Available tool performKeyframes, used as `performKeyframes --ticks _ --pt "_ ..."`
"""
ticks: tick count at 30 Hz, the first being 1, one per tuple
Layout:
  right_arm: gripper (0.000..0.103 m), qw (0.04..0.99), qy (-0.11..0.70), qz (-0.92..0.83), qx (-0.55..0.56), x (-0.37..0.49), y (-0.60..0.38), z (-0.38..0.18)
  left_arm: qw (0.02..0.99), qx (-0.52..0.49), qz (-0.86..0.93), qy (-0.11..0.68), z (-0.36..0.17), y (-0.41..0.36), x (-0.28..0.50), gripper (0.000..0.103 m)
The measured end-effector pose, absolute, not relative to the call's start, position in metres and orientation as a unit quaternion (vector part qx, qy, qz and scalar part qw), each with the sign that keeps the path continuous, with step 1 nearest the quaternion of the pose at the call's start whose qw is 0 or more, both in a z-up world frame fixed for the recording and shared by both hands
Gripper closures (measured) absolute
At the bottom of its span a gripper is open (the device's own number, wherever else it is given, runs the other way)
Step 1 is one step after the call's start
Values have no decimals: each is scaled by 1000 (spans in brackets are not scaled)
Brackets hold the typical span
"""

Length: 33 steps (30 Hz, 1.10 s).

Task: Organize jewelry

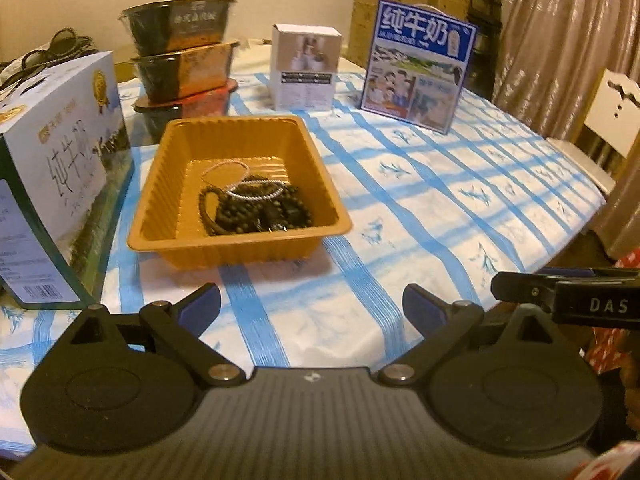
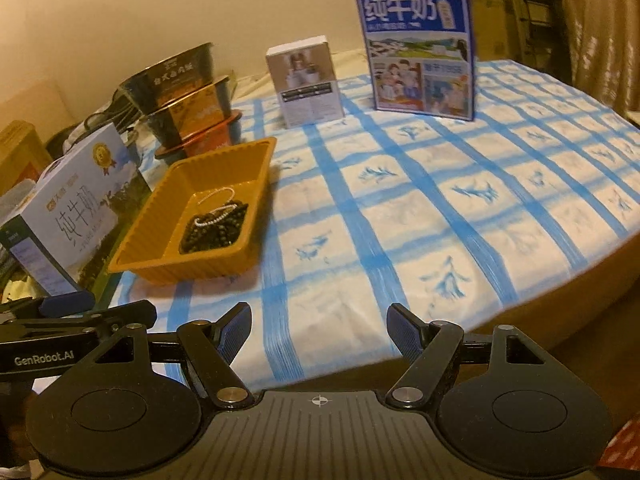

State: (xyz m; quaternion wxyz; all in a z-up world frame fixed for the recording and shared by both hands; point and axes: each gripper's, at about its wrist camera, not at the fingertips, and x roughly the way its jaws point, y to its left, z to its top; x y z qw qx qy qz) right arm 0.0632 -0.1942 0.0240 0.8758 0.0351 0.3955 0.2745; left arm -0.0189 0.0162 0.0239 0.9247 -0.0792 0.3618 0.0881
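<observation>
An orange plastic tray [image 1: 168,192] stands on the blue-checked tablecloth; it also shows in the right wrist view [image 2: 160,208]. Inside it lie dark bead strings [image 1: 260,210] and a thin silver chain [image 1: 240,184], seen too in the right wrist view as dark beads [image 2: 216,232] and silver chain [image 2: 216,210]. My left gripper [image 1: 312,308] is open and empty, in front of the tray. My right gripper [image 2: 319,330] is open and empty, to the right of the tray near the table's front edge.
A milk carton box [image 1: 52,184] stands left of the tray. Stacked black food bowls [image 1: 184,56] stand behind it. A small white box [image 1: 306,68] and a blue milk box [image 1: 418,64] stand at the back. The right gripper's side [image 1: 568,296] shows at right.
</observation>
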Motion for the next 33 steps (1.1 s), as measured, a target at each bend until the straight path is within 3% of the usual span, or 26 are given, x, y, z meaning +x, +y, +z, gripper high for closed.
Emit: performKeyframes --ticks 33 --pt "29 871 408 272 26 49 -214 12 921 -51 72 379 18 -13 -22 7"
